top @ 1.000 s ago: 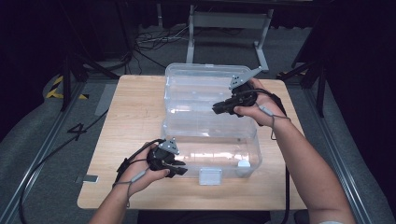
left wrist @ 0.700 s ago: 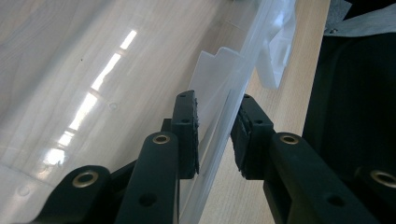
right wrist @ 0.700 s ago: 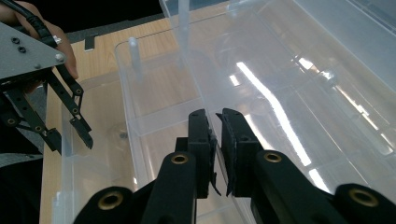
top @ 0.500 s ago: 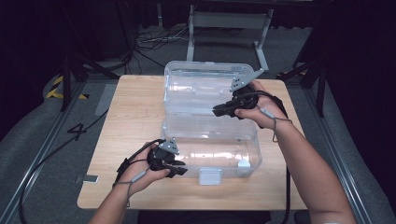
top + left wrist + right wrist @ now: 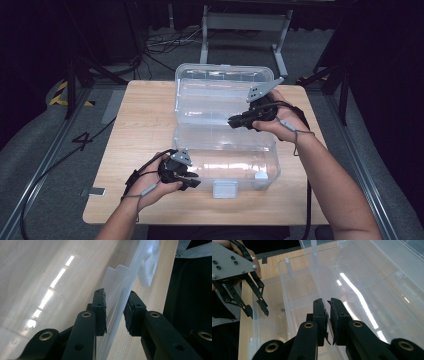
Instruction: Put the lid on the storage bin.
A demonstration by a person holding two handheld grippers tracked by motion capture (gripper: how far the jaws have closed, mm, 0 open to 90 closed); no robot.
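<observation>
A clear plastic box lies open on the wooden table [image 5: 145, 115], its base [image 5: 225, 150] near me and its lid [image 5: 215, 90] laid back behind it. My left gripper [image 5: 192, 182] sits at the base's front left, and in the left gripper view [image 5: 115, 312] its jaws stand on either side of the front wall, closed on it. A white latch [image 5: 150, 265] hangs farther along that wall. My right gripper [image 5: 232, 121] reaches in from the right where lid meets base. Its jaws [image 5: 328, 315] are nearly together, pinching the thin clear wall there. The left gripper [image 5: 257, 312] also appears in the right gripper view.
The box's white front latch [image 5: 225, 189] lies on the table near the front edge. Bare wood lies left of the box. Around the table are dark floor, cables [image 5: 160, 42] and a metal stand [image 5: 245, 22] at the back.
The right hand has edged slightly toward me along the box. The left hand and the box have kept still.
</observation>
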